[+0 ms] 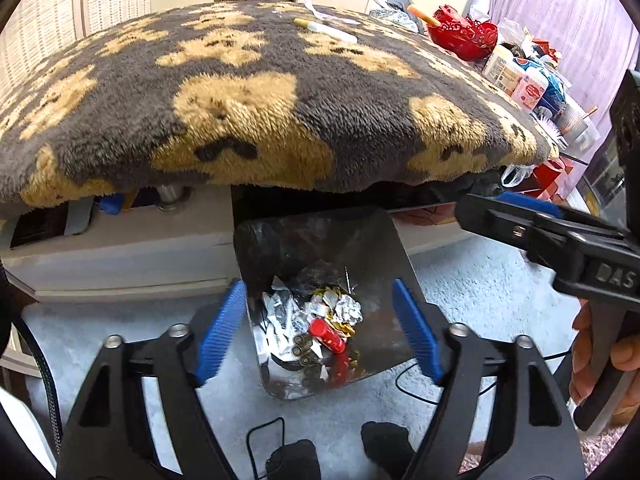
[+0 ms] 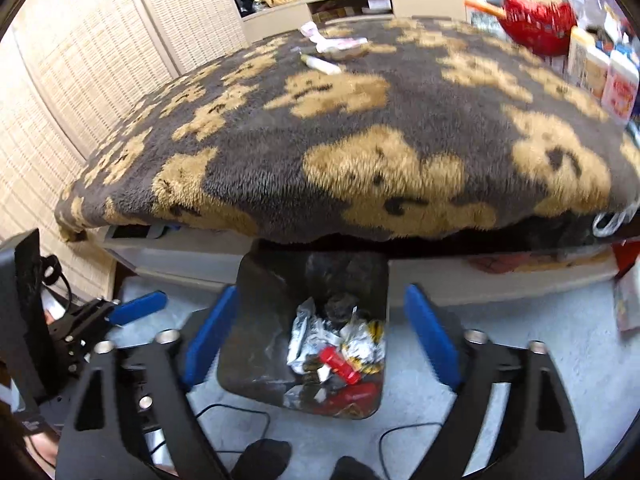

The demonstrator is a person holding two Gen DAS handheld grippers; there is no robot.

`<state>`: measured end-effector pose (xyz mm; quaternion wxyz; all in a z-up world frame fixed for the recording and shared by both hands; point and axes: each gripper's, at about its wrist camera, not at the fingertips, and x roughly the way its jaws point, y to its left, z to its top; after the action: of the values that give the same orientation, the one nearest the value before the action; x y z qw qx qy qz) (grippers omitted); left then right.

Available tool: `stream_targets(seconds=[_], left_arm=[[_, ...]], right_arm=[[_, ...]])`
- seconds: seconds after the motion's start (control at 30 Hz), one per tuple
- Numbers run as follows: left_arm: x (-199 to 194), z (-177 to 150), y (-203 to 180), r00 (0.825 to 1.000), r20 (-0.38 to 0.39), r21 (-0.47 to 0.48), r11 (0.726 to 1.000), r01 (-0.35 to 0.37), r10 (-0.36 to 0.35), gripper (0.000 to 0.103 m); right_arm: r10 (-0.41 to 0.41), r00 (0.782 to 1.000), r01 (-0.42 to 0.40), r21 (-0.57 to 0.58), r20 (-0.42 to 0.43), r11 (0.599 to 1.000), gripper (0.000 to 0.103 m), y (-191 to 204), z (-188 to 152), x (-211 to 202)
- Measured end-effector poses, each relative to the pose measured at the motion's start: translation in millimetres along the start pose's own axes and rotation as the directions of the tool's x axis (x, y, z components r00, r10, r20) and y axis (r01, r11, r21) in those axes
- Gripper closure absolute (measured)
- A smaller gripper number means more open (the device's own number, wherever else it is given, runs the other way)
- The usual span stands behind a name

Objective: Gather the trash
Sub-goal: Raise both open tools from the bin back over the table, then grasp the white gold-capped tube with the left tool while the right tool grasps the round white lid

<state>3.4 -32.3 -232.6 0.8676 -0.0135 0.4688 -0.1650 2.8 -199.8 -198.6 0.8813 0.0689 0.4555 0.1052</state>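
A: Tongs, left [image 1: 320, 326]: blue pads spreading wide, nothing lying between them, hanging over the bin [image 1: 384, 248].
B: Tongs, right [image 2: 320, 338]: likewise standing wide apart, pinching nothing, hovering above the same bin [image 2: 256, 320].
A: Bin: dark, shiny-walled, sitting on the pale carpet [image 1: 480, 280] just in front of the table.
B: Trash [image 1: 312, 316] inside: crumpled silver and gold wrappers piling up, a red cylinder [image 1: 327, 335] lying on top, tilted.
A: Table [image 1: 120, 248]: wearing a grey-and-tan fleece blanket [image 1: 280, 112] that is hanging over the near edge.
B: Item still lying on the blanket, far side: a white tube [image 1: 326, 31] with a yellowish cap; pale scraps [image 2: 332, 42] resting beyond it.
A: Right edge: a red openwork basket [image 1: 464, 36] standing among boxes.
B: Left wrist view: a hand [image 1: 600, 360] gripping the right tool's handle.
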Motion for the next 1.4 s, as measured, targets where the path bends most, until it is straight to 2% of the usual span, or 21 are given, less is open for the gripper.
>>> stream_targets(seconds=[0.07, 0.23, 0.43, 0.63, 0.7, 0.9, 1.0, 1.07, 1.27, 1.4], left_arm=[[-4, 6, 3, 1.0, 0.018, 0.008, 1.0, -0.015, 0.015, 0.018], [-19, 33, 11, 0.997, 0.066, 0.027, 0.999, -0.033, 0.031, 0.014], [-28, 87, 13, 0.99, 0.124, 0.027, 0.998, -0.065, 0.061, 0.014], [-6, 143, -5, 0.987, 0.148, 0.042, 0.996, -0.074, 0.067, 0.014], [5, 160, -10, 0.986, 0.149, 0.02, 0.997, -0.075, 0.071, 0.016], [39, 202, -26, 0.988, 0.147, 0.021, 0.999, -0.039, 0.035, 0.032], [61, 221, -30, 0.991, 0.135, 0.017, 1.0, -0.017, 0.014, 0.047], [75, 229, -31, 0.992, 0.124, 0.01, 1.0, -0.012, 0.011, 0.062], [113, 248, -36, 0.996, 0.088, 0.008, 1.0, 0.001, -0.002, 0.064], [129, 253, -39, 0.996, 0.067, 0.035, 0.998, -0.056, 0.053, 0.064]], right_arm=[[-0.026, 0.999, 0.027, -0.034, 0.025, 0.999, 0.006, 2, 7, -4], [-0.061, 0.995, 0.065, -0.043, 0.081, 0.997, 0.004, -9, 36, -14], [-0.051, 0.991, 0.05, 0.012, 0.124, 0.999, 0.004, -36, 93, -28], [-0.079, 0.986, 0.077, 0.018, 0.146, 0.997, 0.004, -51, 149, -20], [-0.086, 0.986, 0.083, 0.028, 0.14, 0.996, 0.004, -56, 162, -12], [-0.101, 0.988, 0.094, 0.069, 0.116, 0.993, 0.005, -77, 199, 21], [-0.114, 0.987, 0.103, 0.095, 0.115, 0.99, 0.007, -91, 212, 33], [-0.113, 0.987, 0.101, 0.109, 0.113, 0.989, 0.009, -101, 218, 39], [-0.116, 0.987, 0.102, 0.127, 0.11, 0.987, 0.01, -121, 233, 55], [-0.104, 0.988, 0.089, 0.13, 0.115, 0.987, 0.01, -125, 241, 64]])
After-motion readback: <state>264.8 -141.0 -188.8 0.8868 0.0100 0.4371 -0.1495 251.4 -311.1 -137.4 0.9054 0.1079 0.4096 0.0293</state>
